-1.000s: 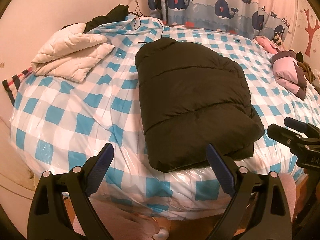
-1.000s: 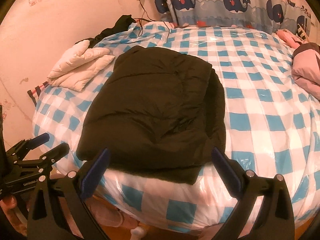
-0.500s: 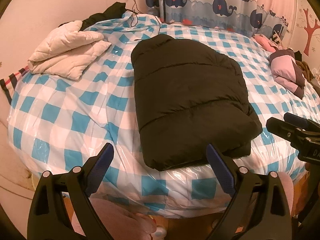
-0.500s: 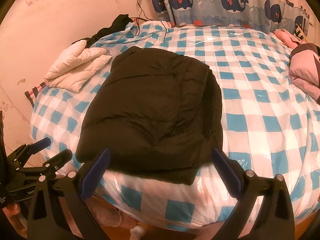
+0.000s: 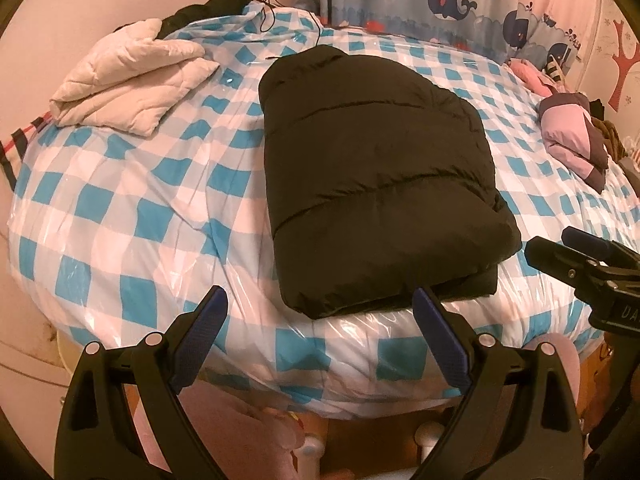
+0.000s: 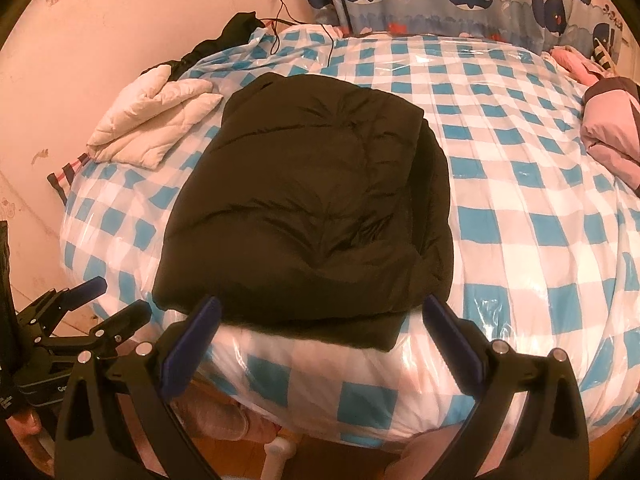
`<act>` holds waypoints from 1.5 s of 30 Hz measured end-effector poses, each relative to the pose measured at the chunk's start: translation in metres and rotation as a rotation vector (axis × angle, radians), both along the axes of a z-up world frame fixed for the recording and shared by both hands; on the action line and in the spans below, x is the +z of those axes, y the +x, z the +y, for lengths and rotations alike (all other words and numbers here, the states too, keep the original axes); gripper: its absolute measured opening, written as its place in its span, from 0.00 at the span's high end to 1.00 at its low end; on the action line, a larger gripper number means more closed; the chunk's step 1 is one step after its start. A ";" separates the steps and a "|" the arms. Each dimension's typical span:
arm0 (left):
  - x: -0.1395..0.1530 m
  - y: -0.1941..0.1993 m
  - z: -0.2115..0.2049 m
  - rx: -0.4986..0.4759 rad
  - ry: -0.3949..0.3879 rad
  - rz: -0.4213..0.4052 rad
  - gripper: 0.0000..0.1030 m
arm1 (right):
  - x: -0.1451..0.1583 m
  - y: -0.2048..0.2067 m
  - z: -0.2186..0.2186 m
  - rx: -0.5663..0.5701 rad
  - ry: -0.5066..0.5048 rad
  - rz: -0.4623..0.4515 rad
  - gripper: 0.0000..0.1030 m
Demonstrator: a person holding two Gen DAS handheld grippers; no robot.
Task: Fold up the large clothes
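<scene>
A: Where's the black puffer jacket (image 5: pixel 376 184)?
B: Folded in a thick bundle at the near edge of the bed (image 5: pixel 120 208) — both tools off it, left tool (image 5: pixel 320 332) and right tool (image 6: pixel 320 340) spread apart, holding nothing.
A: Risk?
B: I'd judge the slick plastic cover lets it slide — and the puffy layers may spring open.

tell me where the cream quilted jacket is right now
The folded cream quilted jacket lies at the bed's far left in both views, beside the wall, left of the folded black puffer jacket.
</scene>
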State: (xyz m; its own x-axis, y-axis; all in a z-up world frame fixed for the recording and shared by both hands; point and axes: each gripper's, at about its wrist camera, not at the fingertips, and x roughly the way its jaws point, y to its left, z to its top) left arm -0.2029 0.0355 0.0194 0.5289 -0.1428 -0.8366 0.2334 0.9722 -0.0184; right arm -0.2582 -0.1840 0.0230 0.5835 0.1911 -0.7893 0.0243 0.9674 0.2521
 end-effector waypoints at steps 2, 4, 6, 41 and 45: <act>-0.002 0.001 0.000 0.009 0.015 0.019 0.13 | 0.000 -0.001 0.001 0.002 0.001 0.003 0.06; -0.003 0.000 0.000 0.010 0.029 0.027 0.13 | 0.001 -0.002 0.002 0.003 0.000 0.004 0.06; -0.003 -0.001 0.001 0.010 0.031 0.028 0.13 | 0.001 -0.003 0.003 0.004 0.002 0.003 0.06; 0.002 -0.010 0.004 0.012 0.047 0.016 0.13 | 0.001 -0.007 0.009 0.003 0.005 0.005 0.06; 0.002 -0.010 0.004 0.012 0.047 0.015 0.13 | 0.002 -0.008 0.010 0.003 0.004 0.005 0.06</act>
State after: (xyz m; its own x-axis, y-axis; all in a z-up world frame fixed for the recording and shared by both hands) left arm -0.2131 0.0393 0.0213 0.5172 -0.0969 -0.8504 0.2221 0.9747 0.0241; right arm -0.2660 -0.1740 0.0246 0.5791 0.1963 -0.7913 0.0226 0.9663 0.2563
